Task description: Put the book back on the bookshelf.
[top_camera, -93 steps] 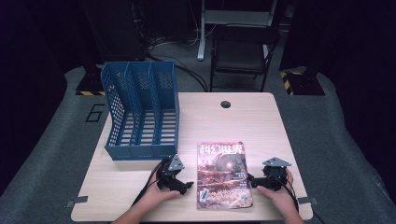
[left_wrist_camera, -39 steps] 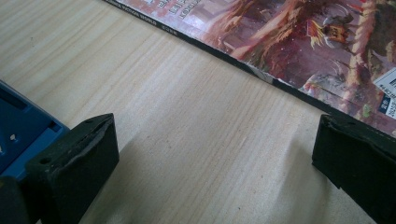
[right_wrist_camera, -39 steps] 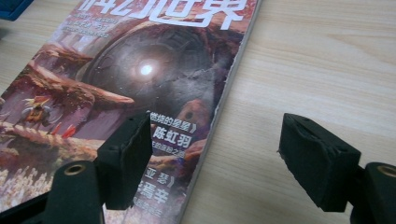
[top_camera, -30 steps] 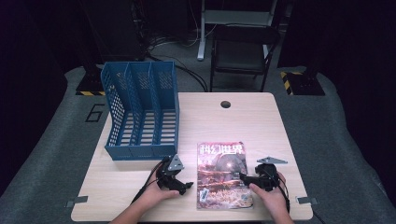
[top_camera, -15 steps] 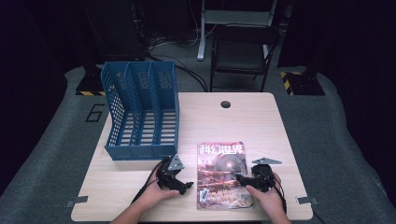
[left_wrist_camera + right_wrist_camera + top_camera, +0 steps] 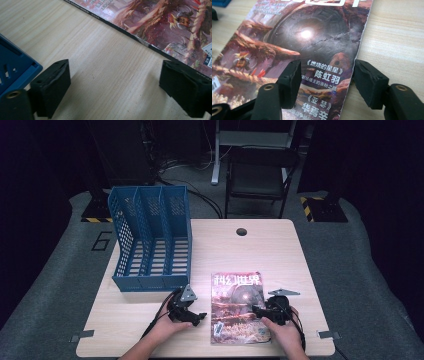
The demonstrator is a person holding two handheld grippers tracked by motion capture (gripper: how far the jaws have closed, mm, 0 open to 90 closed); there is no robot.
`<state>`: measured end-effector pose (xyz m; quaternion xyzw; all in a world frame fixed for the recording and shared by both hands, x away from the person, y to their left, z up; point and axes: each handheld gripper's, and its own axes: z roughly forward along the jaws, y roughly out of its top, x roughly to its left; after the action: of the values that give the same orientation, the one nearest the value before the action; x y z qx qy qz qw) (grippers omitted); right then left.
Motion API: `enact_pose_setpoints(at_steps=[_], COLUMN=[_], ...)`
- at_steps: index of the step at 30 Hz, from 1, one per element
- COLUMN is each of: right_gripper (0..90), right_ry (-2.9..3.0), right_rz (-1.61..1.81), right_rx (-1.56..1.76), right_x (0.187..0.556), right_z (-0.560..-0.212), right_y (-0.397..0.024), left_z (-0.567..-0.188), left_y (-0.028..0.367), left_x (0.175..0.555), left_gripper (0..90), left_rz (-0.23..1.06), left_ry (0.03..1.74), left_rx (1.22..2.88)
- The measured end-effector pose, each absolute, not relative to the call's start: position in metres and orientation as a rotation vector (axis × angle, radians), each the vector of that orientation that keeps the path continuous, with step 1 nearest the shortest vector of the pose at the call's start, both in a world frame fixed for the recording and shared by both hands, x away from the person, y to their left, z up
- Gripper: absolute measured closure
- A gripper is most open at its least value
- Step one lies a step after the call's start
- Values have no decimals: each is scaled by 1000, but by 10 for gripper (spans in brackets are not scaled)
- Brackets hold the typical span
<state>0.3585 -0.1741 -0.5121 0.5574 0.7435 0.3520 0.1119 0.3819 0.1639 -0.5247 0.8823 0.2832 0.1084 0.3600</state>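
Three bare slots in blue file rack (image 6: 152,240), magazine (image 6: 239,307) just beside

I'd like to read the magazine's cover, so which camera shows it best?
The right gripper view: the magazine is close up, with its planet artwork and printed titles sharp. The high view shows the whole magazine lying flat on the table, but small. The left gripper view catches one edge and a strip of cover.

Magazine (image 6: 312,45) — glossy printed paper cover, light glare on it. Table (image 6: 260,250) — pale wood-grain top, smooth, matt. File rack (image 6: 152,237) of blue perforated plastic. Gripper pads (image 6: 53,85) matt black, rubbery, slightly rough.
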Motion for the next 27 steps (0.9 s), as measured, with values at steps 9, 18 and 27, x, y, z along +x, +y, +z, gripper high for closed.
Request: enact_pose_setpoints(at_steps=[9, 18, 27], right_gripper=[440, 446, 460], right_ry=[2165, 2153, 2198], right_rz=[1079, 1101, 1131], right_rx=[1708, 1719, 1718], right_x=[360, 358, 358], right_z=[-511, -510, -512], right_y=[-179, -181, -177], left_z=[-515, -512, -515], left_y=[157, 140, 131], left_x=[379, 376, 370], left_gripper=[229, 242, 270], left_rz=[197, 120, 84], left_ry=[771, 804, 801], left_rx=[2268, 2216, 2208])
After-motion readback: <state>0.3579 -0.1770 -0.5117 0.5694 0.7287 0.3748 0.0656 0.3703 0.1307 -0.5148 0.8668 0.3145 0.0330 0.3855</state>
